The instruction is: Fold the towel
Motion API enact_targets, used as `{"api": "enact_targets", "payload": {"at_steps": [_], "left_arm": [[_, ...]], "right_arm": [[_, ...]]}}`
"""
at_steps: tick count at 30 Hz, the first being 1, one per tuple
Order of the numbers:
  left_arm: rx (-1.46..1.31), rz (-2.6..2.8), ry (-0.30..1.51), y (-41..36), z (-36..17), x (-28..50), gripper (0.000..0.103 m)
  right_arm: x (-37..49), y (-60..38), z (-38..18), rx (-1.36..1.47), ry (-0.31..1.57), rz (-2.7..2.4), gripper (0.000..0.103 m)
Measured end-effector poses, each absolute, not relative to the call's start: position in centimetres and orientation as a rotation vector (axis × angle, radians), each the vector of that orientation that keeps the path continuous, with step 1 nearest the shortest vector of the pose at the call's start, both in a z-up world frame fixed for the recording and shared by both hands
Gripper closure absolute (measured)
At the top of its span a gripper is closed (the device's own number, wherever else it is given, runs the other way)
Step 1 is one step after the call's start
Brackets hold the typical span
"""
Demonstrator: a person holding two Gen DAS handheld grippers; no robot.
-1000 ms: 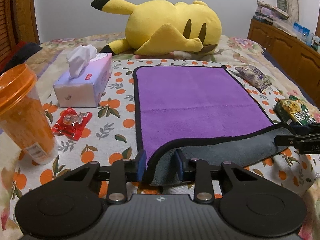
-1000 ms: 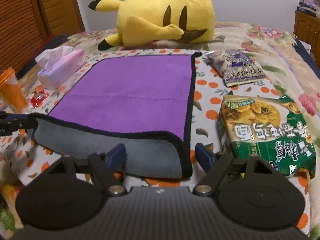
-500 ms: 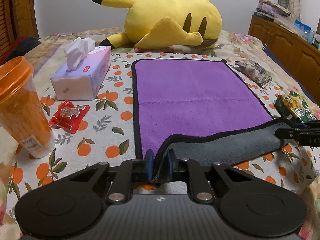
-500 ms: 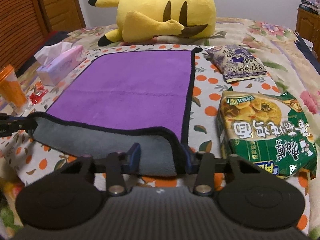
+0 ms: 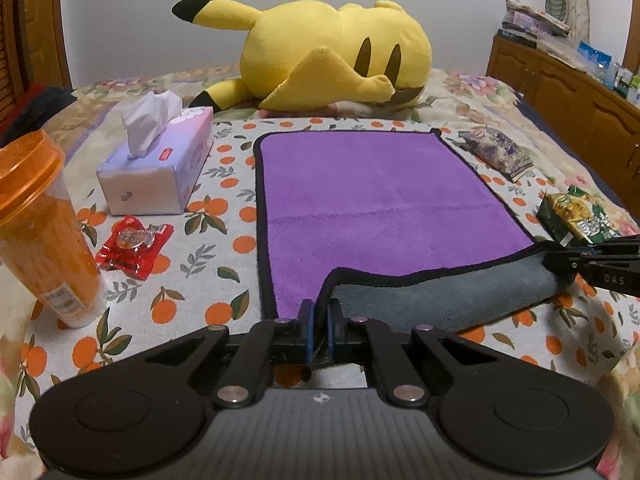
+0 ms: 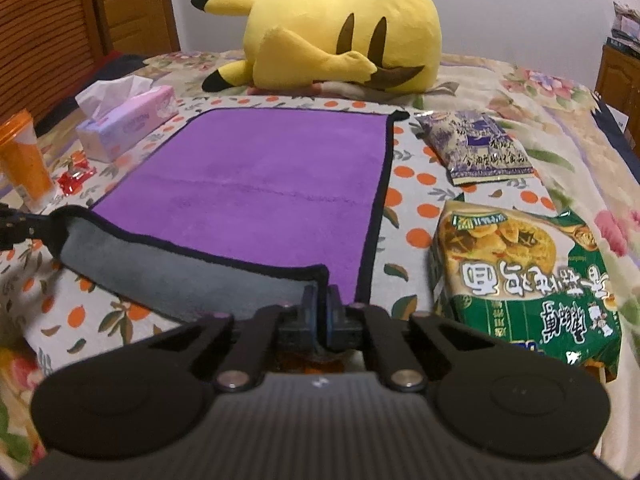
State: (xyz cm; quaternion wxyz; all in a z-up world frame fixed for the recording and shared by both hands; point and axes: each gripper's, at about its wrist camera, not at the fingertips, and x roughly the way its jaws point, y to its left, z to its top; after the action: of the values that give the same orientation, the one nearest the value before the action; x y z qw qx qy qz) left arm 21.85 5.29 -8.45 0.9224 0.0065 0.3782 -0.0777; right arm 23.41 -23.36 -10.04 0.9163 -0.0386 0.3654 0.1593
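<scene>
A purple towel (image 5: 376, 196) with black trim and a grey underside lies flat on the bed; it also shows in the right wrist view (image 6: 260, 176). Its near edge is lifted and turned over, showing the grey side (image 5: 440, 296). My left gripper (image 5: 320, 320) is shut on the towel's near left corner. My right gripper (image 6: 321, 312) is shut on the near right corner. Each gripper shows at the side of the other's view, the right one (image 5: 600, 268) and the left one (image 6: 16, 228).
A yellow plush (image 5: 332, 56) lies beyond the towel. A tissue box (image 5: 160, 164), a red packet (image 5: 134, 244) and an orange cup (image 5: 40, 232) are to the left. A purple snack bag (image 6: 476, 146) and a green noodle pack (image 6: 524, 280) are to the right.
Both grippers closed on the towel's near corners, the right one from wide open. The near edge has been raised and carried a little forward over the purple side.
</scene>
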Motion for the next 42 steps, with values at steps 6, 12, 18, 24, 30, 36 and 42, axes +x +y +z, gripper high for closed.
{"api": "enact_targets", "payload": {"at_steps": [6,12,18,24,30,36,42], "left_arm": [[-0.001,-0.173,0.735,5.1,-7.2,21.3,0.096],[-0.009,-0.185,0.694,4.8,-6.1,20.8,0.096],[-0.015,-0.187,0.674,4.8,-5.8,20.9,0.096],[-0.017,-0.183,0.679,5.0,-6.0,21.4,0.096],[-0.007,-0.186,0.666,4.9,-6.1,21.9,0.097],[-0.003,-0.187,0.661,4.7,-6.0,22.8,0.097],[0.008,-0.197,0.653,4.4,-5.9,23.4,0.097]], "right_arm": [[23.2,-23.8,-9.3,-0.047,0.707,0.336,0.099],[23.1,-24.0,-8.9,-0.036,0.679,0.341,0.099],[23.1,-24.0,-8.4,-0.023,0.656,0.357,0.099],[23.5,-24.2,-8.4,-0.028,0.642,0.359,0.099],[23.9,-24.3,-8.4,-0.036,0.628,0.359,0.099],[24.3,-24.3,-8.1,-0.040,0.602,0.359,0.099],[24.9,-24.4,-8.1,-0.049,0.591,0.360,0.099]]}}
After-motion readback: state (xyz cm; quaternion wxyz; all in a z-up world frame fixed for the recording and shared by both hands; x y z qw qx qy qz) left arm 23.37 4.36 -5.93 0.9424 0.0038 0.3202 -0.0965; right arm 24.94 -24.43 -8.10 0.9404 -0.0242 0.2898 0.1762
